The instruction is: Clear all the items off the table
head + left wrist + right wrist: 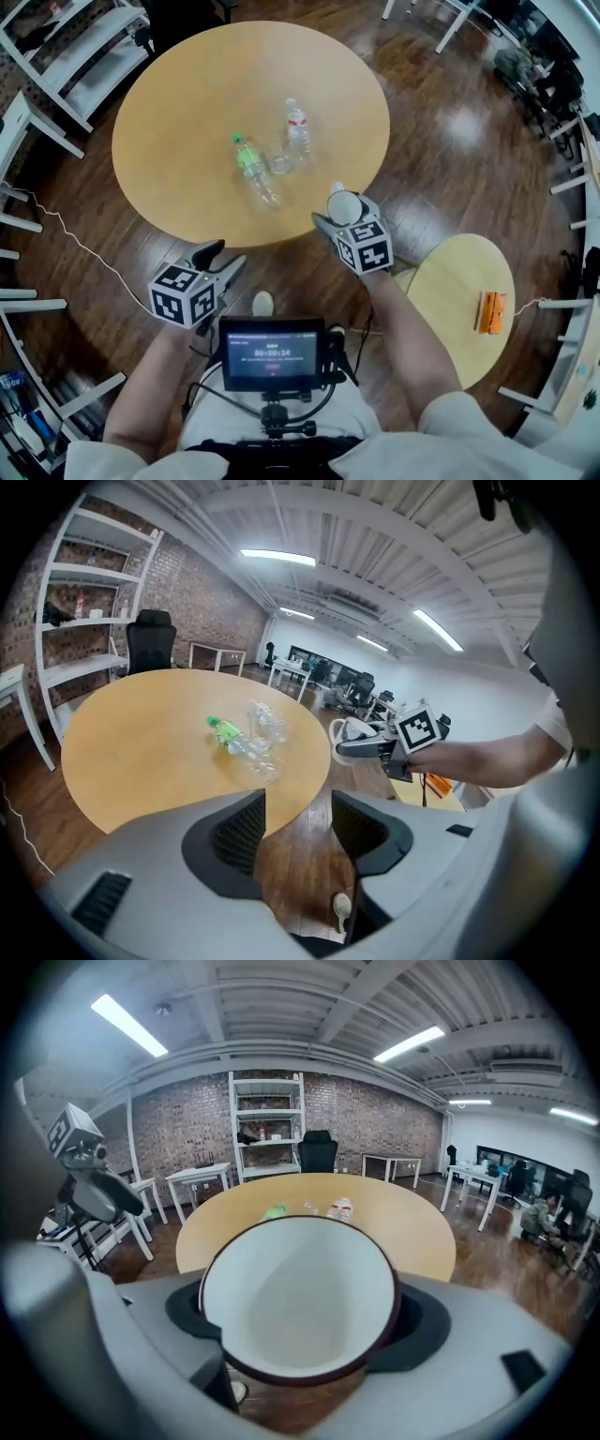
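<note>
A round wooden table (pixel 187 112) carries a green-labelled plastic bottle (pixel 251 169) lying on its side, a red-labelled clear bottle (pixel 298 131) and a small clear glass (pixel 280 163) between them. My right gripper (pixel 347 217) hovers at the table's near right edge, shut on a white cup (pixel 343 204) with a dark rim. In the right gripper view the cup (pixel 300 1297) fills the space between the jaws. My left gripper (pixel 225 258) hangs over the floor just short of the table's front edge, open and empty (pixel 298 827). The bottles (pixel 234 738) lie ahead of it.
A smaller round table (pixel 459 300) with an orange box (pixel 490 312) stands at the right. White shelving (pixel 84 56) and white frames line the left side. A black office chair (pixel 319 1152) stands behind the table. A monitor (pixel 272 353) sits at my chest.
</note>
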A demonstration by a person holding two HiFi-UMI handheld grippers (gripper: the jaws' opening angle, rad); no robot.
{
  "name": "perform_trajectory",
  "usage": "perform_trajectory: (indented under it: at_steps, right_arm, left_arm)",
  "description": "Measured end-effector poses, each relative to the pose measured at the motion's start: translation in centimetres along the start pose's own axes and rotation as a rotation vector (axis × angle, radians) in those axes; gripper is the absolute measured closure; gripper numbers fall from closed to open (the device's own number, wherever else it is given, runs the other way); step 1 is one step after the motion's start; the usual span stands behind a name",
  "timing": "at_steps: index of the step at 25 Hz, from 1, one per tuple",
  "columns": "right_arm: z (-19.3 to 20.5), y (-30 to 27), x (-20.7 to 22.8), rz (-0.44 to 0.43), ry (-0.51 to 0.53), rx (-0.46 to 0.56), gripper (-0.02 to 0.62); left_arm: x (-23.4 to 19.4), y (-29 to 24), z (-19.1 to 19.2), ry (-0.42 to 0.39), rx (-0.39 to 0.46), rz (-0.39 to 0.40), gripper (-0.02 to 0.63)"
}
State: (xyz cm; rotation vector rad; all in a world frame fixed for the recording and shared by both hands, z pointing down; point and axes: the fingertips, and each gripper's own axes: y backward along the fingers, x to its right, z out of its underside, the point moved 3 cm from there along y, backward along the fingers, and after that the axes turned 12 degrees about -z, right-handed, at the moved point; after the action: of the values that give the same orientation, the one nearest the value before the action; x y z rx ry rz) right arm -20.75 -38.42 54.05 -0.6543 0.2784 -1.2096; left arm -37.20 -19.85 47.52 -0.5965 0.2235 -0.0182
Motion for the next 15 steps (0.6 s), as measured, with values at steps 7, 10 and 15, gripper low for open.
perform_trajectory:
  at_steps: [7,10,15]
  right_arm:
    - [-2.1,-10.3,-0.2,0.027,-0.028,-0.038,0.166]
    - [-1.8,-12.5,0.1,0.054,-0.047,-0.043,0.166]
    - [-0.2,-13.2,-0.2,0.061,-0.044,-0.065,0.164]
  left_arm:
    - [-6.6,0.5,-0.9,-0.012,-0.021,0.004,0.379]
    - [-8.4,0.5,-0.4,-0.003,-0.031,0.002,0.378]
    - [-9.0,0.7,0.8,0.024,-0.048,0.025,0.379]
